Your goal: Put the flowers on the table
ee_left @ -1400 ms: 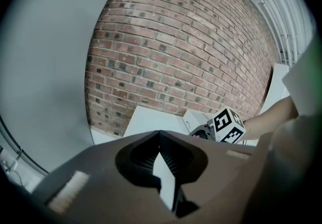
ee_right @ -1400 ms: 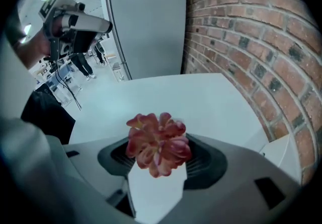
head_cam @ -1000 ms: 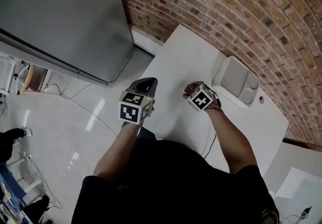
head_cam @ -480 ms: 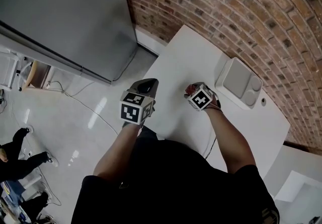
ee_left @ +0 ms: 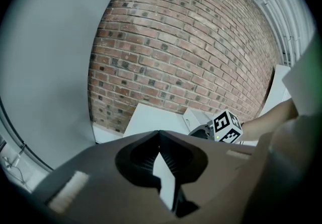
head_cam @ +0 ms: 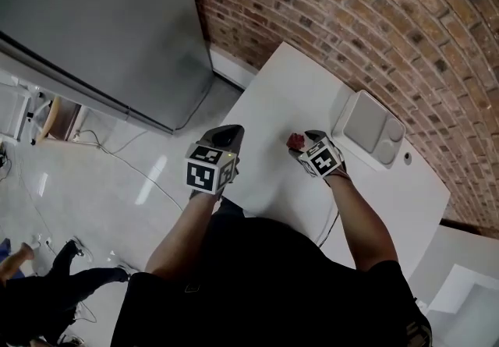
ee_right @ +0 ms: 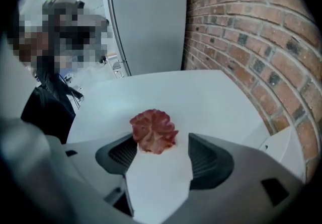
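Observation:
A small red flower head (ee_right: 152, 131) lies on the white table (ee_right: 166, 92), between the tips of my right gripper (ee_right: 162, 141). The jaws are opening and the pads stand off the flower. From the head view the flower (head_cam: 295, 140) shows just ahead of the right gripper (head_cam: 303, 144), near the table's middle. My left gripper (head_cam: 228, 133) hovers at the table's left edge, its jaw tips meeting with nothing between them. In the left gripper view (ee_left: 159, 133) the right gripper's marker cube (ee_left: 226, 127) is visible to the right.
A white lidded tray (head_cam: 370, 125) sits on the table by the brick wall (head_cam: 374, 18). A tall grey cabinet (head_cam: 93, 18) stands left of the table. A cable (head_cam: 125, 158) runs over the shiny floor, and a person (head_cam: 47, 291) is at lower left.
The right gripper has drawn back a little toward me and its jaws have spread. The flower now shows uncovered in front of it. The left gripper has stayed put.

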Motion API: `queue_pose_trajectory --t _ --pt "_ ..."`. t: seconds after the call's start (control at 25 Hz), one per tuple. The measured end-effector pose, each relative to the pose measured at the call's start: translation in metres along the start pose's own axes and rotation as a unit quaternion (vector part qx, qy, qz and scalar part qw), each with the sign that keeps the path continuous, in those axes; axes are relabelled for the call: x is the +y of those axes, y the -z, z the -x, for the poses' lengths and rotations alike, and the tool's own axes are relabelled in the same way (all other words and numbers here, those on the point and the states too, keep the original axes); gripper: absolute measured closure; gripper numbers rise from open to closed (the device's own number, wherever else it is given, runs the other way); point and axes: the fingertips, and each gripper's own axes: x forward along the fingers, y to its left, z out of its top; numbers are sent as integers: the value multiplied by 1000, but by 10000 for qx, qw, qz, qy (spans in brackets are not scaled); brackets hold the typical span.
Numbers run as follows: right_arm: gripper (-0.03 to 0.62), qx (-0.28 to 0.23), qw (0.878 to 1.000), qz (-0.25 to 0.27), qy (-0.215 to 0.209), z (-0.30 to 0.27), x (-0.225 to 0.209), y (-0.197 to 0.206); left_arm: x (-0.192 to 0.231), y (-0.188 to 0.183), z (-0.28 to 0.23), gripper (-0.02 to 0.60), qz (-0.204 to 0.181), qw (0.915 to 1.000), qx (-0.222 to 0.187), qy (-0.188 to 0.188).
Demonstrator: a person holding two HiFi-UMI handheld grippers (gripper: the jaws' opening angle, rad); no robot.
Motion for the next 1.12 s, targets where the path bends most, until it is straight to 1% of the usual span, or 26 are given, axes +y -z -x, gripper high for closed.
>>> queue_pose_trajectory --t 0.24,0.52,0.68,0.8,0.88,0.96,1.04,1.12 --pt "312 -406 9984 -382 131 27 5 21 -17 -3 0 571 -155 9998 62 112" --pt "312 -719 9949 -644 304 47 2 39 -46 -7 -1 571 -369 9991 14 203" --pt "312 -973 9907 -844 437 63 4 46 -59 -1 9 571 -409 9990 -6 159" --pt "312 -1226 9862 -1017 453 77 10 48 -64 3 17 571 -412 9991 -18 63" --pt "313 -1426 9823 -1148 394 87 16 50 -68 4 23 571 -431 9991 -52 4" --pt "323 -1676 9760 -1362 291 97 23 54 -76 4 29 571 -470 9988 -128 -53" --pt "358 -1968 9654 -1702 179 110 32 61 -85 8 37 571 -486 9985 -202 -128" --pt "404 -2266 9517 -2071 61 124 41 68 -94 16 45 571 -481 9983 -234 -220"
